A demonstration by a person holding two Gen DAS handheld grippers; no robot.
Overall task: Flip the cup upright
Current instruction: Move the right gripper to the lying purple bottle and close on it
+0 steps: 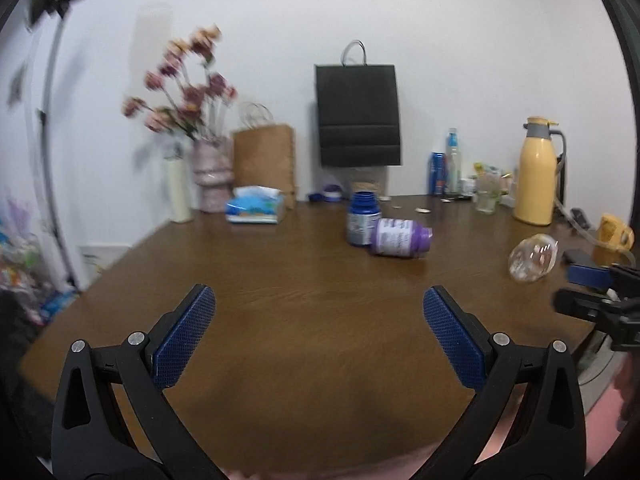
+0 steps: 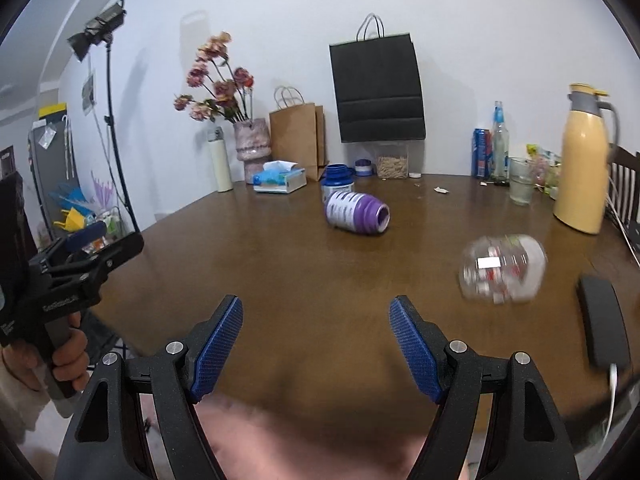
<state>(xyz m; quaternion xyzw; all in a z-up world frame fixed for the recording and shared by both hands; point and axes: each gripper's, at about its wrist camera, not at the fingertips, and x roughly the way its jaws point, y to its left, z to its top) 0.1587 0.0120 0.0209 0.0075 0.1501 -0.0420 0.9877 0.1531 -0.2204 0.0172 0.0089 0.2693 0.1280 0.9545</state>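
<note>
A clear glass cup (image 2: 503, 269) lies on its side on the brown table (image 2: 300, 272), blurred, ahead and to the right of my right gripper (image 2: 316, 316). It also shows in the left wrist view (image 1: 533, 257) at the far right. My right gripper is open and empty, well short of the cup. My left gripper (image 1: 319, 308) is open and empty over the table's near middle, far left of the cup. The right gripper's tip also shows in the left wrist view (image 1: 588, 290) just below the cup.
A purple bottle (image 2: 357, 213) lies on its side mid-table beside an upright blue-capped bottle (image 2: 338, 184). Along the back stand a tissue box (image 2: 280, 178), vase of flowers (image 2: 252, 146), paper bags, a glass (image 2: 521, 181) and yellow thermos (image 2: 582, 160). A black object (image 2: 604, 326) lies at right.
</note>
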